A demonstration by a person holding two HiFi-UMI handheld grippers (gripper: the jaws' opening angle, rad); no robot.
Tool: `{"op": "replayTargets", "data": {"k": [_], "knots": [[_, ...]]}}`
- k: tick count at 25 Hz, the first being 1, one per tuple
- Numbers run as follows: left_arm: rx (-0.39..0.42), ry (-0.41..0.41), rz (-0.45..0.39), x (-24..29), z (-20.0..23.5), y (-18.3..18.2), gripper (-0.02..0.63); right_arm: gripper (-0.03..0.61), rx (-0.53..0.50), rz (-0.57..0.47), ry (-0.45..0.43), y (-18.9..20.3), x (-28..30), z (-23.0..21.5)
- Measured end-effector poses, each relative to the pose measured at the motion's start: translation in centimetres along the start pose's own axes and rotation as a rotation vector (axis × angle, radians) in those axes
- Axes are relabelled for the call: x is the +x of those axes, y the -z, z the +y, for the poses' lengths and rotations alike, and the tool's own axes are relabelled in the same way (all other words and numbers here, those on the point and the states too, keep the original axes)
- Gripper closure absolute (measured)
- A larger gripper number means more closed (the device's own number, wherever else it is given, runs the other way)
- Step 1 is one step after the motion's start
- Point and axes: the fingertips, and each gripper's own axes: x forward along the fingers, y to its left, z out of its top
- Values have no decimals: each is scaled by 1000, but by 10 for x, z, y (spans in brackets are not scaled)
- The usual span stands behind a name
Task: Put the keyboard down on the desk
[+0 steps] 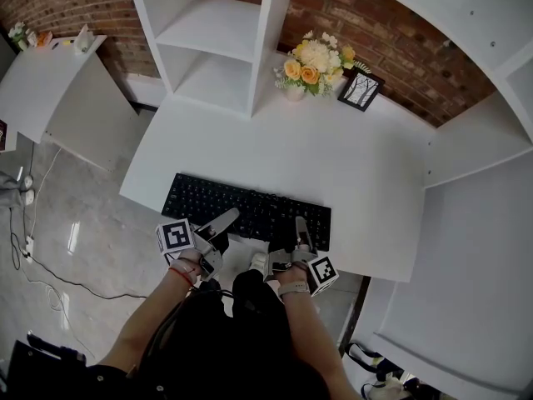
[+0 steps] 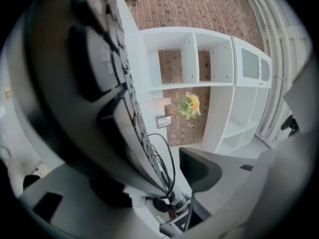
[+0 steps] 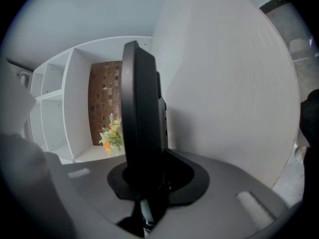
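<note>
White counter is bearing the keyboard, lower centre, seemingly set down. Left tool is gaping around its near edge; right tool is pinching that edge, probably needing release next.

A bouquet of flowers and a framed picture are being kept beside white shelves, backed by a brick wall.

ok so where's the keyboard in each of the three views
Head view: the keyboard lies lower centre, along the front edge of the desk.
Left gripper view: it fills the left side, seen edge-on, running from the top down to the bottom centre.
Right gripper view: it stands edge-on in the centre.
Shared landmark: the flowers at the back of the desk.
</note>
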Motion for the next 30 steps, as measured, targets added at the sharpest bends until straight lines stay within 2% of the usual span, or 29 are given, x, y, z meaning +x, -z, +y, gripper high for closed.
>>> {"op": "replayTargets", "data": {"k": [4, 8, 15, 18, 23, 28, 30], "knots": [[89, -25, 88, -2, -2, 5, 361, 511, 0, -9, 0, 0, 6, 4], [171, 27, 176, -1, -9, 12, 351, 511, -11, -14, -6, -1, 11, 4], [296, 43, 270, -11, -12, 23, 344, 511, 1, -22, 7, -3, 19, 2], [347, -6, 271, -17, -5, 25, 345, 511, -15, -22, -4, -3, 25, 6], [532, -142, 248, -21, 8, 13, 388, 511, -11, -30, 1, -3, 31, 7], [757, -239, 359, -23, 14, 18, 396, 511, -21, -32, 13, 0, 35, 9], [797, -282, 347, -22, 18, 16, 423, 511, -19, -28, 6, -2, 38, 7]]}}
